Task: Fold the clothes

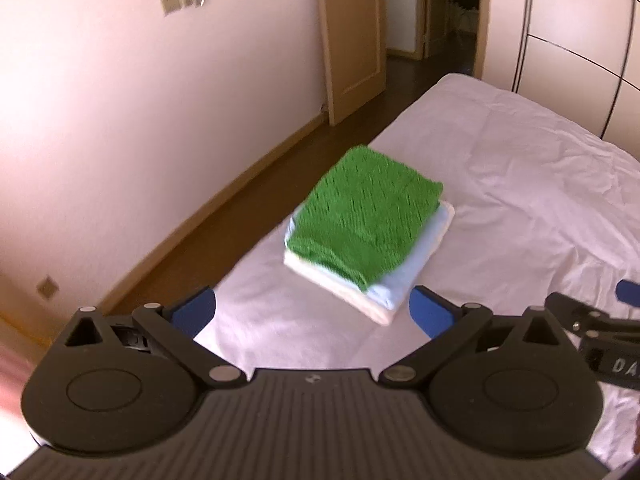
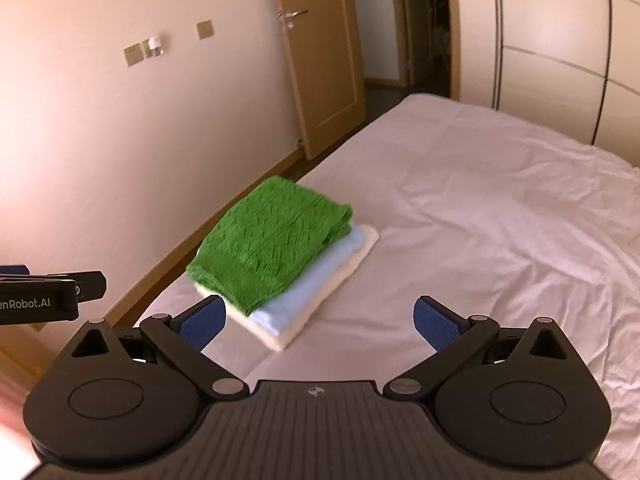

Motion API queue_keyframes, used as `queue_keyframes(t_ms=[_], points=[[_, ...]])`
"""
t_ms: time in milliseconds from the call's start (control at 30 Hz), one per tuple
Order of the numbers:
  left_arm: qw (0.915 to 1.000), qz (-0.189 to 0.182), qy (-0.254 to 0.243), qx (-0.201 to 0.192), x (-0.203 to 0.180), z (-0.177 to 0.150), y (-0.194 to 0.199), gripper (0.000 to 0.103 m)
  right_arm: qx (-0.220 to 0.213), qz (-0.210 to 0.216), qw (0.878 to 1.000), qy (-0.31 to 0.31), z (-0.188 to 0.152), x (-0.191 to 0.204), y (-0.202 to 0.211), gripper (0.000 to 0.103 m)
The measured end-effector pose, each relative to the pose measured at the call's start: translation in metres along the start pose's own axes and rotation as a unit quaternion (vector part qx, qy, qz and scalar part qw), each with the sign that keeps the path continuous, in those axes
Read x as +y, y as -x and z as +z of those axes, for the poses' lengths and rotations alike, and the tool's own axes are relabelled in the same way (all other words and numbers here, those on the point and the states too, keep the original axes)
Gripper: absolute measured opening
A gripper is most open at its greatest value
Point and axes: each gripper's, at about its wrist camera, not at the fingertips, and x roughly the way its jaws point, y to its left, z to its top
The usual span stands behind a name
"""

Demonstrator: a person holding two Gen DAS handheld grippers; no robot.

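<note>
Three folded pieces make one stack near the left edge of the bed (image 1: 520, 184): a green knitted garment (image 1: 366, 220) on top, a light blue folded cloth (image 1: 416, 256) under it, and a cream folded cloth (image 1: 360, 296) at the bottom, resting on the white sheet. The stack lies in front of both grippers and touches neither. The left gripper (image 1: 312, 312) has its blue pads spread wide with nothing between them, only bare sheet showing in the gap. The right gripper (image 2: 320, 322) is likewise spread wide and empty; its left pad overlaps the near corner of the stack in the view, though contact cannot be told. Behind the bed stand a wooden door (image 2: 320, 60) and a pale wardrobe (image 2: 560, 40).
</note>
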Motion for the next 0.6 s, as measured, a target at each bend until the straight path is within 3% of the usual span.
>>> queue_keyframes(t_ms=[233, 600], points=[[0.9990, -0.013, 0.033, 0.028, -0.006, -0.025, 0.013, 0.102, 0.038, 0.011, 0.999, 0.004, -0.015, -0.013, 0.002, 0.103], [0.9988, 0.023, 0.033, 0.029, -0.020, -0.039, 0.014, 0.102, 0.076, -0.009, 0.996, 0.041, -0.022, -0.010, -0.004, 0.103]])
